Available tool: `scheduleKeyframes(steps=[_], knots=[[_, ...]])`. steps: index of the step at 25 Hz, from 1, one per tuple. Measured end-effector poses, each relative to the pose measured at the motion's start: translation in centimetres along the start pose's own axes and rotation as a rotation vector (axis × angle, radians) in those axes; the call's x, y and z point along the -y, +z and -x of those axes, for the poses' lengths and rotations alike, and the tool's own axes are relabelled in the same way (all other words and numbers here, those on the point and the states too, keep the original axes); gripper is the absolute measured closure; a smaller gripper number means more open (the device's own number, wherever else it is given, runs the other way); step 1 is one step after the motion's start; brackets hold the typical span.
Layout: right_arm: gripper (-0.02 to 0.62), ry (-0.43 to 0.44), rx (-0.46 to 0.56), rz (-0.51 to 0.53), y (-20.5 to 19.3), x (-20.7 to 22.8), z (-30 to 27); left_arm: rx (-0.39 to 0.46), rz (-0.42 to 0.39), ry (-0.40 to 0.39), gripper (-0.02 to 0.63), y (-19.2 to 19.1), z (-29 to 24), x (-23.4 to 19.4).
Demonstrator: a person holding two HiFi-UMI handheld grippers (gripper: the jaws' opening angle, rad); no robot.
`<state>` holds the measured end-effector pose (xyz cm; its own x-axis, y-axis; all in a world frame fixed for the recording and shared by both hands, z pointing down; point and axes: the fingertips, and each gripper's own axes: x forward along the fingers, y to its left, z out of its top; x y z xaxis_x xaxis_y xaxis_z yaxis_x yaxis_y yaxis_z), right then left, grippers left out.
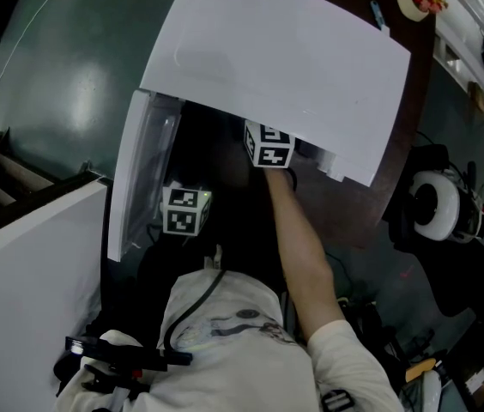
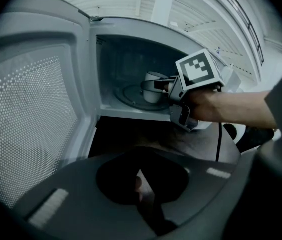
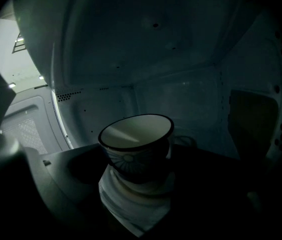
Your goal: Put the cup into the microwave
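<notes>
Dark teal floor [image 1: 70, 67]; round brown worktop [image 1: 418, 75] carrying a white microwave [image 1: 268, 58], its door [image 2: 31, 119] swung open to the left. Cavity dim, turntable [image 2: 131, 95] on its floor. Right tongs [image 2: 168, 86] reach in through the opening, clenched on the cup [image 3: 137, 146]. Cup upright, mouth up, looks empty, handle turned to its far right. It sits inside the cavity, over the turntable; cannot tell whether its foot touches the plate or hangs just above it. Left tongs [image 2: 138, 156] are low and near, outside the opening, well apart from the cup; jaws appear pressed together with nothing between them. Risks, as I judge them: letting go while the foot is off the plate would drop the cup, and it could tip or chip. Set down off-centre, it may ride toward a cavity wall. The jaws flank the cup closely, so drawing back before they part fully could drag it over or catch the handle. Nothing holds the door, so it could drift against the arm. Poor light in the cavity makes height hard to gauge.
</notes>
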<state>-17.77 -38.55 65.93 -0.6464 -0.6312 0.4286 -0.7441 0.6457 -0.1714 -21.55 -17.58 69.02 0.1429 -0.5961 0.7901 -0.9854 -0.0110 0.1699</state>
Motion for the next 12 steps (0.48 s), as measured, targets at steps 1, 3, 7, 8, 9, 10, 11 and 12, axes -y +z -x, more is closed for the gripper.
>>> scheduleKeyframes(steps=[1, 3, 7, 8, 9, 10, 11, 12], knots=[[0.195, 0.0, -0.007, -0.002, -0.1, 0.0, 0.0, 0.001, -0.002, 0.0, 0.606, 0.0, 0.0, 0.0], [0.195, 0.006, -0.015, -0.008, -0.2, -0.1, 0.2, 0.002, -0.005, 0.0, 0.607, -0.1, 0.0, 0.0], [0.179, 0.026, -0.024, -0.016, -0.7, -0.5, 0.7, 0.013, -0.014, -0.006, 0.606, -0.2, -0.1, 0.3], [0.179, 0.027, -0.028, -0.017, -0.8, -0.5, 0.8, 0.015, -0.015, -0.01, 0.606, -0.1, -0.1, 0.5], [0.179, 0.029, -0.032, -0.017, -0.9, -0.5, 1.0, 0.016, -0.016, -0.012, 0.606, -0.2, 0.0, 0.6], [0.179, 0.032, -0.035, -0.017, -1.1, -0.6, 1.2, 0.018, -0.018, -0.013, 0.606, -0.2, 0.0, 0.7], [0.179, 0.036, -0.037, -0.019, -1.2, -0.7, 1.5, 0.022, -0.018, -0.014, 0.606, -0.2, 0.0, 0.8], [0.179, 0.04, -0.041, -0.023, -1.4, -0.9, 1.9, 0.024, -0.019, -0.016, 0.606, -0.1, 0.1, 0.9]])
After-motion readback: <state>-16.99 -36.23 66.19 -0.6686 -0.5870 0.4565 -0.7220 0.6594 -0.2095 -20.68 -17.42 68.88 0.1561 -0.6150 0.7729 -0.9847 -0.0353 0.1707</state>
